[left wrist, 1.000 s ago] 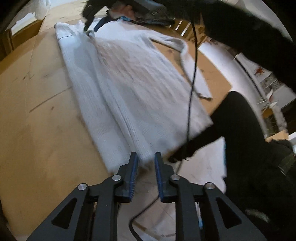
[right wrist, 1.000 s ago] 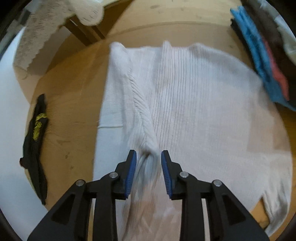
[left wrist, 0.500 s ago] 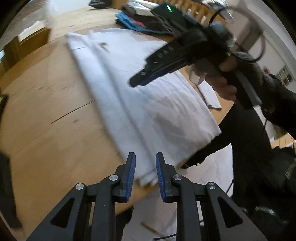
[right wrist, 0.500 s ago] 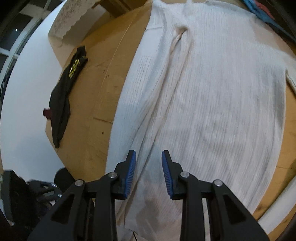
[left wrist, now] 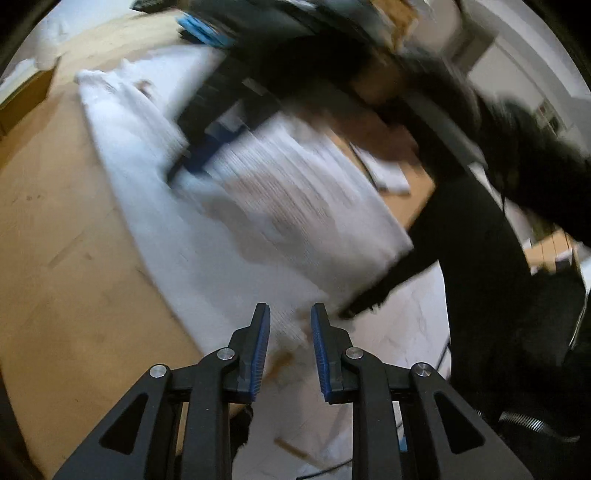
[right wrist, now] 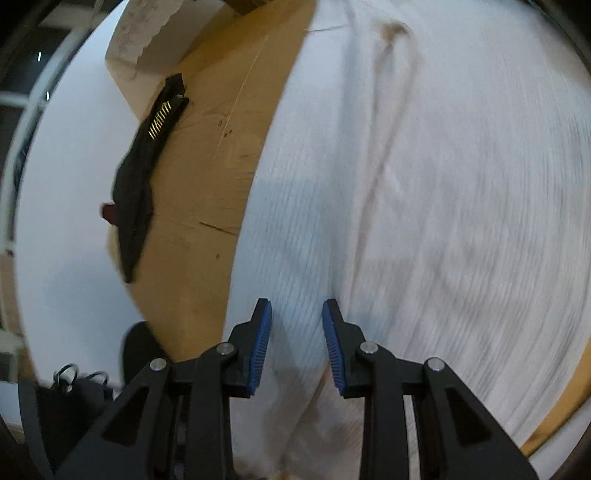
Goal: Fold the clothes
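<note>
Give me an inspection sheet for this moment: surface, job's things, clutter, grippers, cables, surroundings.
Surface: wooden table, marked and scratched.
Job's things: white ribbed sweater spread flat on the table, one long fold ridge down it; its hem reaches the table edge.
Clutter: black garment with yellow print lying at the table's edge; blue cloth at the far side, blurred.
Grippers: left gripper open, at the sweater's hem corner, holding nothing; right gripper open above the sweater, holding nothing.
Cables: a thin dark one near the floor, blurred.
Surroundings: white floor, person in dark clothes, window frame.
</note>
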A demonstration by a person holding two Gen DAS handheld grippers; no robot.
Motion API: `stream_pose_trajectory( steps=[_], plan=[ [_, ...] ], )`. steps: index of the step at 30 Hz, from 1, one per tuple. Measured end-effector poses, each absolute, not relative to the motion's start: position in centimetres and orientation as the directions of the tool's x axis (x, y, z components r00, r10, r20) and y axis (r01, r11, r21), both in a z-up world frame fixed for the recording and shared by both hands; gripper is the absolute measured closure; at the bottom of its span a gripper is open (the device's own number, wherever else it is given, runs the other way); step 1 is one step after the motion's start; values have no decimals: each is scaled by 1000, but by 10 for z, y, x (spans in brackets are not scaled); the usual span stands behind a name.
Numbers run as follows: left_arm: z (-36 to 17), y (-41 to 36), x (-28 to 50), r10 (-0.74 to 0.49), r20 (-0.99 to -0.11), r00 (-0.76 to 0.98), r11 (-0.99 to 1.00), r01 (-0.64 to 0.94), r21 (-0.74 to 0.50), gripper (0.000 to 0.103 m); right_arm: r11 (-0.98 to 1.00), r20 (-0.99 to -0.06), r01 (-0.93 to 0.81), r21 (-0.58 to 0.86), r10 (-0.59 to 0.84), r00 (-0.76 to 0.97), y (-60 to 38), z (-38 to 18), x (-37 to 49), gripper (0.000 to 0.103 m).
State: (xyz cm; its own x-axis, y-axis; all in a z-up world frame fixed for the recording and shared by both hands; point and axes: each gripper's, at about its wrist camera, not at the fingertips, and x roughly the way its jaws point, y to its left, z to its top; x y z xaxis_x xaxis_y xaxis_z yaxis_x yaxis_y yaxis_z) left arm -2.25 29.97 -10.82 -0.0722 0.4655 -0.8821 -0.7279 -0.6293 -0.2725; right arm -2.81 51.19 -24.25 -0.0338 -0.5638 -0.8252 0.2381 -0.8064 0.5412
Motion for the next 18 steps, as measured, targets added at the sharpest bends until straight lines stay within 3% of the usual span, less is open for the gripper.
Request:
stream_pose_trajectory(
  steps=[4,7,12,16,18],
  plan=[
    [-111,307,-57,454,-877,-157,-666,-714,-217,82,-811,-819,198,550,-570,-61,531,-241,-30,74],
    [-131,313,-78,409,-898,-160,-684,-705,-186,82,-901,-884,167,401,-428,-186,541,-234,-53,74],
    [-146,310,-76,357,-922,-146,-657,-741,-137,80,-971,-956,153,185,-214,-203,565,-240,-70,75],
    [-147,297,-79,381,-918,-105,-665,-721,-194,80,-990,-976,139,5,-35,-213,585,-244,-83,66],
    [-139,288,-90,393,-917,-64,-662,-712,-234,81,-990,-968,127,65,-94,-233,593,-232,-93,66]
  ],
)
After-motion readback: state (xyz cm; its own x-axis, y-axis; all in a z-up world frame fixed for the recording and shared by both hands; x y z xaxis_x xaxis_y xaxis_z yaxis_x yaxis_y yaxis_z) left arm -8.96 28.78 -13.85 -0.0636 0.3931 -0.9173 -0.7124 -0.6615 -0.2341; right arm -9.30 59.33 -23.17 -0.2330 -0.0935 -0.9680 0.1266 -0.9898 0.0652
